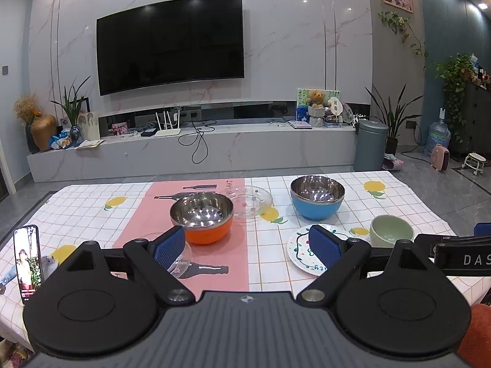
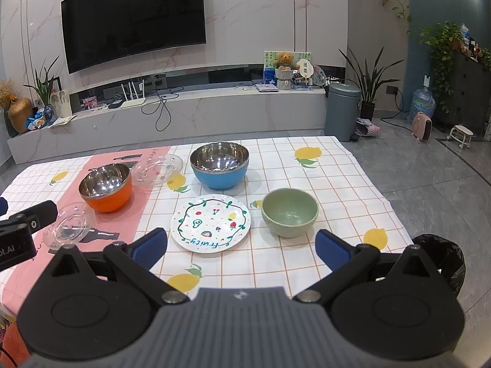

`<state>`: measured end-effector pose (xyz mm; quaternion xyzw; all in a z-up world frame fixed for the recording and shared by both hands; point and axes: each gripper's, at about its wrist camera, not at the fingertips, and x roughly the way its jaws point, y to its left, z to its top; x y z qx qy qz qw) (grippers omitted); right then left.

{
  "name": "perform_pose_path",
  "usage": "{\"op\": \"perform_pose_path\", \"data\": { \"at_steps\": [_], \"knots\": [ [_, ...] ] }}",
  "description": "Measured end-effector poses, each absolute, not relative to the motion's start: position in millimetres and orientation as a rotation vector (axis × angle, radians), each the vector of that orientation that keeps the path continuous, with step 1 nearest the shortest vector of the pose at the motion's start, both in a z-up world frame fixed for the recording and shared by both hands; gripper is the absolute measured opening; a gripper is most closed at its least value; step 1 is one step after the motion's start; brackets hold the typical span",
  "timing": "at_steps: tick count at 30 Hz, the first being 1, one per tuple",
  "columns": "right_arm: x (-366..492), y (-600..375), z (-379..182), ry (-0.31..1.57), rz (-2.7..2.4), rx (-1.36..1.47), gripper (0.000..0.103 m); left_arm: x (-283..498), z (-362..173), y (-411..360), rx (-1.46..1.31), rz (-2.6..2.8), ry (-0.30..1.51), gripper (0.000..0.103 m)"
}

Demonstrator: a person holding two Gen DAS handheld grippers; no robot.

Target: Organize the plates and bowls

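The painted plate [image 2: 210, 224] reads "Fruity" in blue along its near rim. White letters "DAS" show on the right gripper's [image 1: 460, 256] black body.

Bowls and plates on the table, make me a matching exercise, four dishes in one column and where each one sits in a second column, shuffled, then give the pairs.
Column one:
1. orange bowl
2. blue bowl
3. green bowl
4. painted plate

Column two:
A. nearest the table's right edge
B. far side, beyond the painted plate
C. on the pink strip
D. just left of the green bowl

Pairs: 1-C, 2-B, 3-A, 4-D
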<state>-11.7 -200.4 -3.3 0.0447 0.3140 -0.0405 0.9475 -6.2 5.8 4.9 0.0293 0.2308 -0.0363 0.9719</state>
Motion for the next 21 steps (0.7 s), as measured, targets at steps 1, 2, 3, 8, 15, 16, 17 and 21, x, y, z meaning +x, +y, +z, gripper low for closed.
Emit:
{"op": "perform_pose_path", "data": {
  "at_steps": [1,2,3,8,15,16,17,21],
  "knots": [
    [-12.1,-200.5,-3.4,0.638,-0.082,0.092,0.101,-6.2,4.6,5.8,0.059,-0.074,0.467,0.103],
    [-11.9,-200.4,-3.3,0.638,-0.082,0.091,0.101,-6.1,4.7,5.4,0.060,-0.075,0.468,0.103],
    [-11.8,-200.3,-3.4,0.638,-0.082,0.091,0.101,-6.2,4.6,5.0,0.061,-0.074,0.468,0.103],
    [-11.8,-200.3,-3.5,0.640,-0.082,0.092,0.101,-6.0,3.8,4.6,0.059,-0.079,0.472,0.103],
    [-11.9,-199.3,-3.9,0.641,-0.083,0.092,0.100,-5.1,2.2,3.8,0.058,-0.093,0.482,0.103],
    [-12.0,-199.4,-3.9,0.641,-0.082,0.092,0.100,-4.9,2.0,4.1,0.057,-0.094,0.483,0.103],
    [-12.3,-199.4,-3.9,0.642,-0.083,0.093,0.100,-4.8,2.0,4.4,0.056,-0.095,0.484,0.103],
    [-12.6,-199.5,-3.8,0.644,-0.084,0.094,0.100,-4.8,2.0,4.3,0.057,-0.095,0.484,0.103]
  ]
}}
